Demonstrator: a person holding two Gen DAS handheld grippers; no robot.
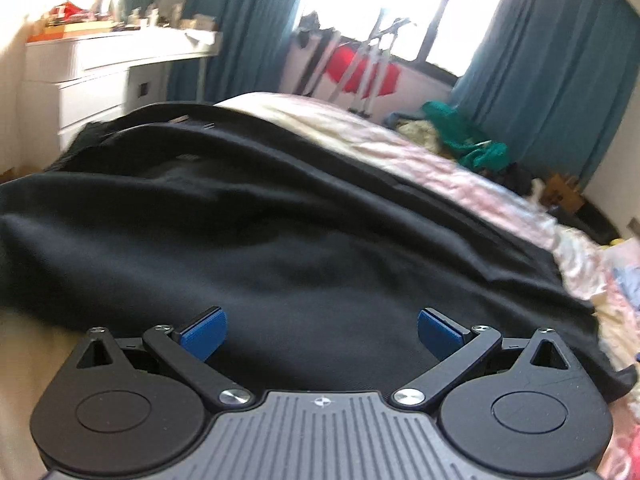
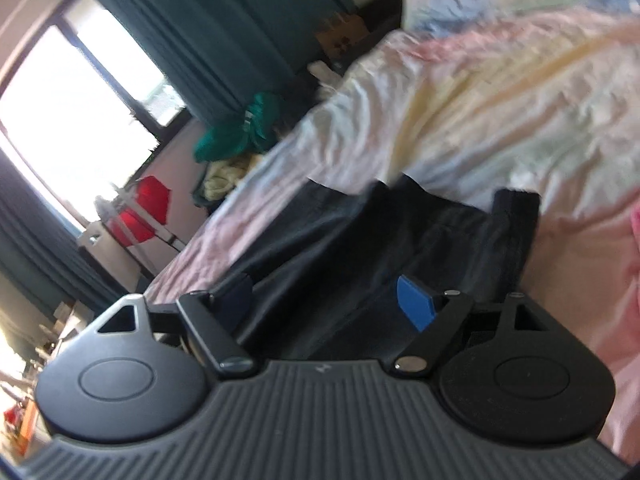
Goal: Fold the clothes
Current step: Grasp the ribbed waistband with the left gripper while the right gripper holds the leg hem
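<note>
Black garment [image 1: 280, 240] before spread left tongs [image 1: 322, 334]

The black garment [image 1: 260, 240] runs under the left gripper [image 1: 322, 334], so its near edge is hidden. Ahead of the right gripper [image 2: 330, 304] the bedsheet [image 2: 480, 92] is motion-smeared, and clutter far left is too blurry to tell.

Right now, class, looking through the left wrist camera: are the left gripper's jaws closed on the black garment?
No, the left gripper is open, its blue pads spread wide apart above the black garment with nothing pinched between them.
</note>
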